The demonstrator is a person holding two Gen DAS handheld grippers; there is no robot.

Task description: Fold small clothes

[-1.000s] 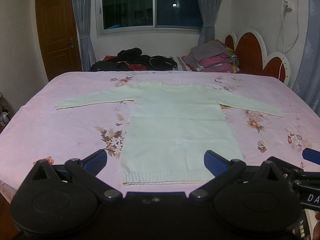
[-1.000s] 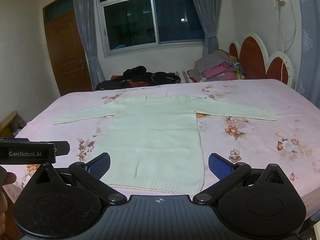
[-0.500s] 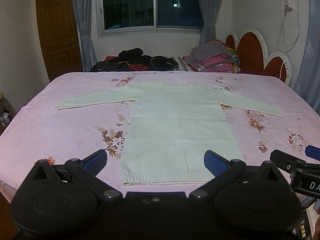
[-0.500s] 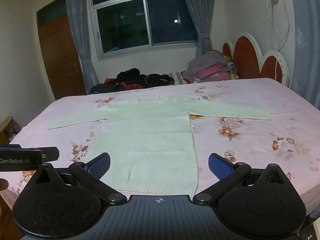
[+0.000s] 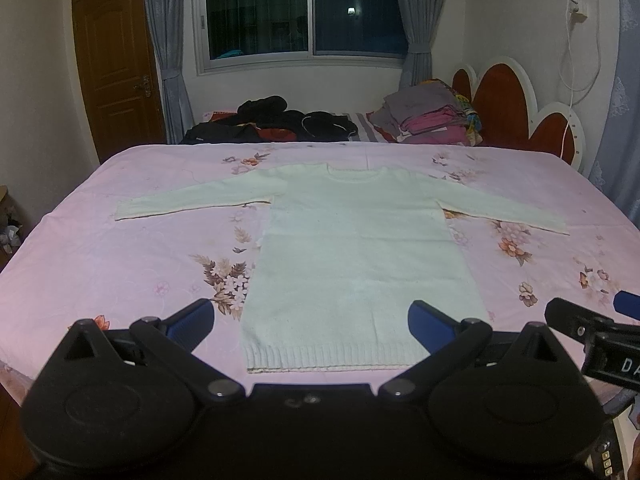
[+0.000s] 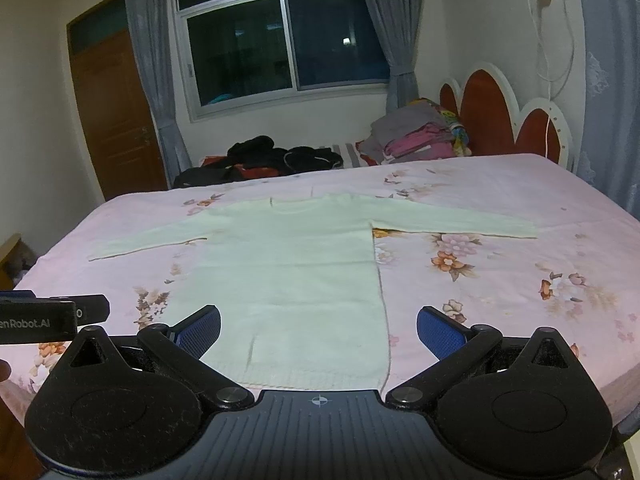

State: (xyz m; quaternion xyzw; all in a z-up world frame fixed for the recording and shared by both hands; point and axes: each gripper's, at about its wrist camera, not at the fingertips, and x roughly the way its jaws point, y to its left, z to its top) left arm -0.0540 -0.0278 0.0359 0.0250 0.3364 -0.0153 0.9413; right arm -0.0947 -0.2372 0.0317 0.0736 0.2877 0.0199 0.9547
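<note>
- The left claw (image 5: pixel 311 318) hung with its blue-padded fingers (image 5: pixel 192 318) spread wide apart, gripping nothing, above the near edge of the bed (image 5: pixel 100 256).
- The right claw (image 6: pixel 319 326) was likewise wide apart and empty, over the same near edge, further toward the bed's right side.
- The pale sweater (image 5: pixel 356 256) lay flat and face up in the middle of the bed, its ribbed hem along the near edge, its neckline toward the far edge, and both sleeves stretched out toward the left and right sides.
- The pink floral sheet (image 6: pixel 500 280) covered the bed beneath it.
- Past the far edge lay dark clothes (image 5: pixel 280 120) and a folded stack (image 5: pixel 428 116) near the headboard (image 5: pixel 504 108).
</note>
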